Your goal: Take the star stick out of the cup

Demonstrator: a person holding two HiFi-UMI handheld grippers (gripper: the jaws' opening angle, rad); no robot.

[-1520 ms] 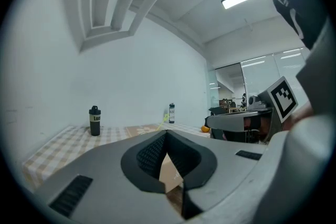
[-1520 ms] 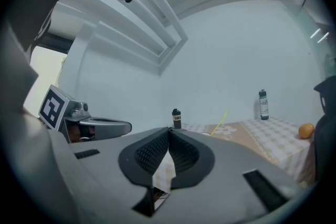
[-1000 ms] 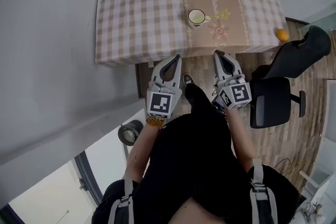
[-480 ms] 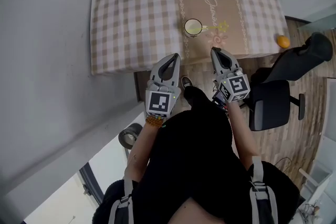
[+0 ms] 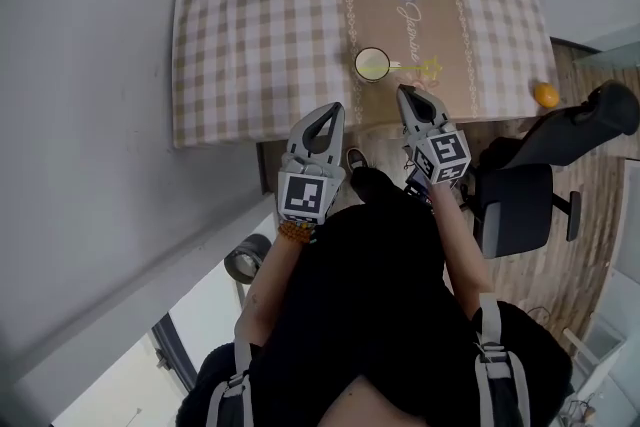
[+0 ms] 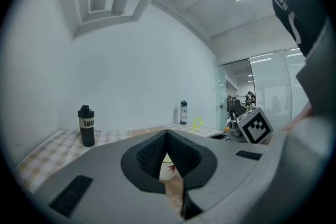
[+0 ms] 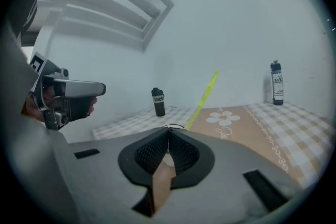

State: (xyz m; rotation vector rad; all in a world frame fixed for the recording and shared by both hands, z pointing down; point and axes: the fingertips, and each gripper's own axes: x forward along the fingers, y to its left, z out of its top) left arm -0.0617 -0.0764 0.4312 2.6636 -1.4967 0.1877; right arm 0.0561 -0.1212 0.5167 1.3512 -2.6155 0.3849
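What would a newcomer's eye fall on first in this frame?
The checked tablecloth with its daisy runner spans the top of the head view. Near its front edge stands a white cup with a yellow star stick leaning out to the right. Just below in that view, the left gripper and right gripper point toward the table, both shut and empty.

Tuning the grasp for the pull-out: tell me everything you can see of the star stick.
The star stick is a thin yellow-green rod, plastic by its look, with an outlined star at its top end. It stands in the white cup and leans over the rim toward the person's right. Its lower end is hidden inside the cup. Nothing but the cup touches it.
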